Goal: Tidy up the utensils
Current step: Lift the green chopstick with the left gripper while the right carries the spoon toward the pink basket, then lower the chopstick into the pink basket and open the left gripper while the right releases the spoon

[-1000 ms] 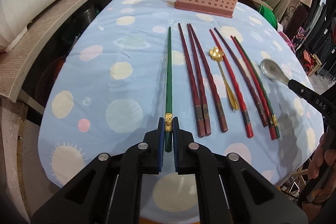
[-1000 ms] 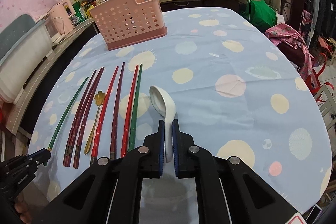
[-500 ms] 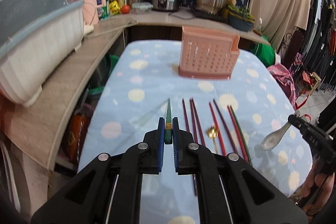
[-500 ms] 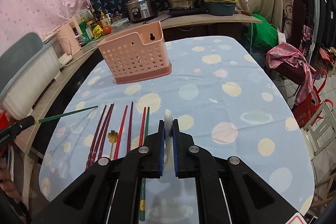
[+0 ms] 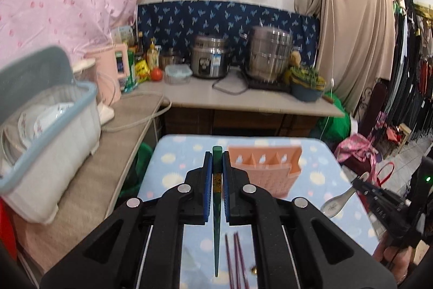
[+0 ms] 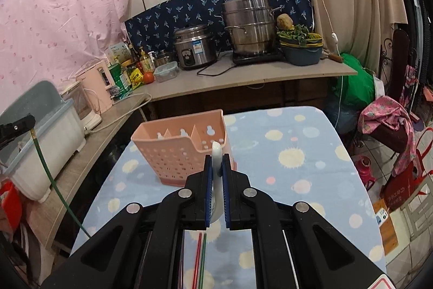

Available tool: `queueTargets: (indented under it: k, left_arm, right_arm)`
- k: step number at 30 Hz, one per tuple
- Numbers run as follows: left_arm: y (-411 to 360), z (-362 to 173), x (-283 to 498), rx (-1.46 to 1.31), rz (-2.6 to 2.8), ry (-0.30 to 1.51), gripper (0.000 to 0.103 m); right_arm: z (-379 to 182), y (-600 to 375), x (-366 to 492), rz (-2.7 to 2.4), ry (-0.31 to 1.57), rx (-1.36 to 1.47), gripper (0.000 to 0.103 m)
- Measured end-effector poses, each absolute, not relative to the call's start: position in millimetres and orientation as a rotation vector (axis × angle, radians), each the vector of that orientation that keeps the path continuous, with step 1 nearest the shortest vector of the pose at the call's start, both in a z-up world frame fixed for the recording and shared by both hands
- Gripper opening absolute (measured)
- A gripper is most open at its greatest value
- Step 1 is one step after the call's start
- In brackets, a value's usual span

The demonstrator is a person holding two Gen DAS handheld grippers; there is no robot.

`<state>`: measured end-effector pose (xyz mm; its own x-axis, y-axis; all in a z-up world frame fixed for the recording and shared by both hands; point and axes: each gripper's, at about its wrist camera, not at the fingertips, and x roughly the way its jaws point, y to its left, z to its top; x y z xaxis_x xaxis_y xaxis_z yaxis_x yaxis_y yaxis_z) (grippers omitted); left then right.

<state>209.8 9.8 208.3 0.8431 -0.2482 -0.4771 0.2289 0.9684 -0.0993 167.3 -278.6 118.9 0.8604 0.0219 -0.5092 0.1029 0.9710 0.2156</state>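
My left gripper [image 5: 216, 157] is shut on a green chopstick [image 5: 216, 221], which hangs point down above the table; it also shows in the right wrist view [image 6: 54, 184]. My right gripper [image 6: 216, 160] is shut on the handle of a white ceramic spoon [image 6: 216, 153], lifted above the table; its bowl shows in the left wrist view [image 5: 337, 203]. The pink perforated utensil basket [image 6: 178, 153] with dividers stands on the table ahead of both grippers and also shows in the left wrist view [image 5: 266, 167]. Dark red chopsticks [image 5: 235, 259] lie below on the table.
The table wears a blue dotted cloth [image 6: 297, 153]. A red and a green chopstick [image 6: 200, 259] lie under my right gripper. A white dish tub [image 5: 51, 148] sits on the left counter. Pots [image 6: 249, 26] and bottles stand on the back counter. Bags lie on the floor at right.
Both grippers have risen higher and tilted up with their utensils. The green chopstick now hangs point down. The basket is seen from above, its compartments showing.
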Motion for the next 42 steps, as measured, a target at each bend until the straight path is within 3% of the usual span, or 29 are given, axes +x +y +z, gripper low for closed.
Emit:
queueTargets:
  k: [5, 11, 24, 37, 42]
  left_arm:
    - [-3.0, 255.0, 227.5, -0.072, -0.262, 0.361, 0.007]
    - [-23.2, 274.5, 265.3, -0.095, -0.274, 0.273, 0.007]
    - [-50.6, 215.7, 339.3, -0.113, -0.273, 0.340, 0.007]
    - [-51.5, 171.4, 349.8, -0.085, -0.246, 0.444, 0.008]
    - [-46.6, 170.0, 339.0, -0.082, -0.252, 0.457, 0.023]
  right_arm:
    - [135.5, -283.7, 208.3, -0.019, 0.494, 0.259, 0.007]
    - [134.1, -286.5, 253.5, -0.026, 0.494, 0.260, 0.007]
    - [85.5, -280.6, 304.7, -0.037, 0.586, 0.234, 0.007]
    - [71.1, -280.4, 304.3, -0.050, 0.590, 0.222, 0.010]
    - [86.1, -280.6, 281.7, -0.041, 0.558, 0.236, 0.018]
